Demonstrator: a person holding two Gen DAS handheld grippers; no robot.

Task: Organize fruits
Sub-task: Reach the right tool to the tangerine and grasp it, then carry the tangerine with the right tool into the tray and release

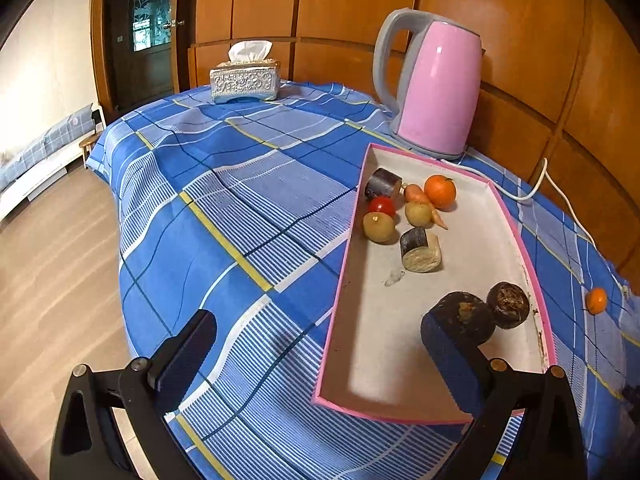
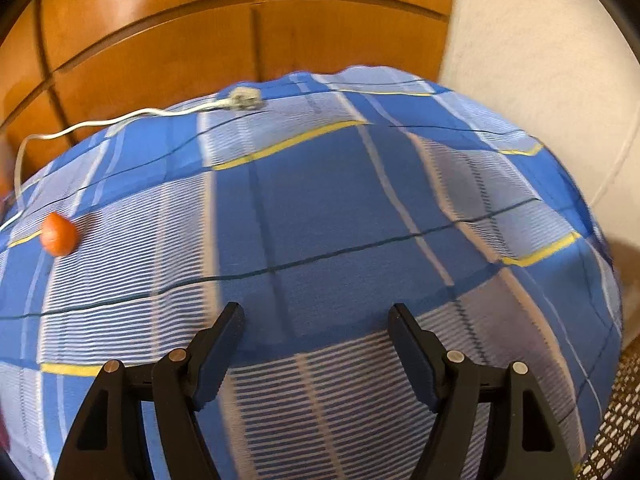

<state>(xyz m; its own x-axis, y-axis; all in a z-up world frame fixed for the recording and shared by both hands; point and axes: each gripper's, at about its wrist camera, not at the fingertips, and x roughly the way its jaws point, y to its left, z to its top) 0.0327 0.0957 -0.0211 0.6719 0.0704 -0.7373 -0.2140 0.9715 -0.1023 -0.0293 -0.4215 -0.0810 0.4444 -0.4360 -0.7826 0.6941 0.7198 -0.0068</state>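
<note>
Left wrist view: the pink-rimmed tray [image 1: 512, 216] already holds most produce, and the left gripper [image 1: 320, 344] hangs wide open and empty, straddling its near corner. One small orange fruit [image 2: 59, 234] lies on the plaid cloth [image 2: 320, 208], outside the tray. The right gripper [image 2: 316, 338], open and empty, likely must swing left to fetch it.

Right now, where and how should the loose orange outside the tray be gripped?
Grip the orange across its round middle, coming from above with the open right hand-held gripper. It lies alone on the cloth, clear of the tray, so both sides look free.
</note>
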